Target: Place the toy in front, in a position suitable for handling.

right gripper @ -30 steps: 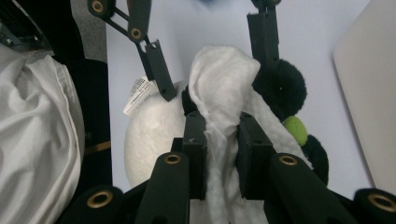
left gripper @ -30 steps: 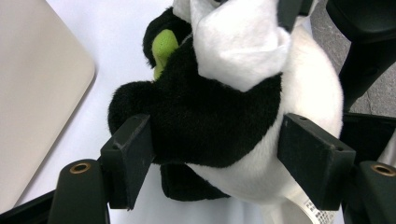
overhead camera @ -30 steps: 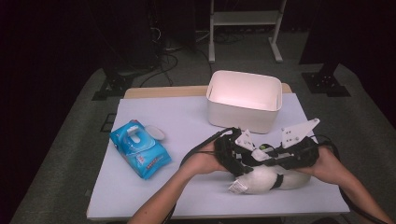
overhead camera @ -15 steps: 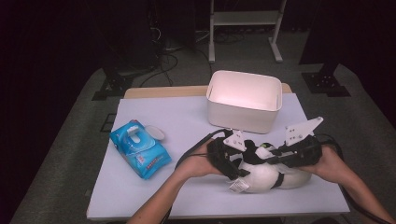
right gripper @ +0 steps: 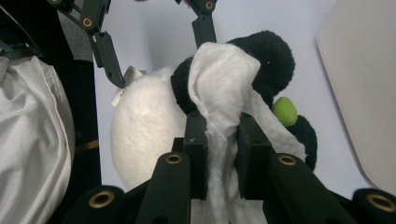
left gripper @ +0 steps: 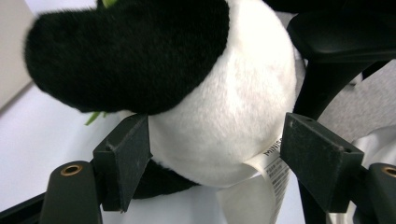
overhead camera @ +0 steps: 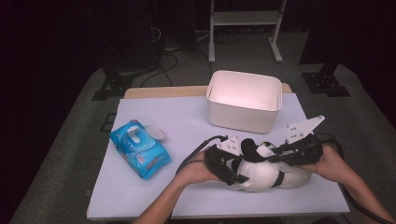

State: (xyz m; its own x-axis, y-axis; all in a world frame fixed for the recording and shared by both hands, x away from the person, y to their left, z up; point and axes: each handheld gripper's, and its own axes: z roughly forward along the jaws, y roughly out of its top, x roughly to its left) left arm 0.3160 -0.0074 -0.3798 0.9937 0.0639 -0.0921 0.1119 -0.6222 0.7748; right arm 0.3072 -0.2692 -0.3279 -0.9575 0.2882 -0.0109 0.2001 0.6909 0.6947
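We see a white table [overhead camera: 154,196] with a white bin [overhead camera: 244,100] at the back and a panda plush toy [overhead camera: 259,170] lying near the front edge. Our left gripper [left gripper: 215,154] straddles its white body, jaws apart, left pad touching, while our right gripper [right gripper: 222,154] is clamped on a white wipe [right gripper: 224,88] draped over it.

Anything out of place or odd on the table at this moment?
Nothing looks spilled or damaged. The wipes pack lies askew with its lid flipped open. The panda plush lies on its side beside the empty white bin, a white wipe draped over it and pinched in the right gripper.
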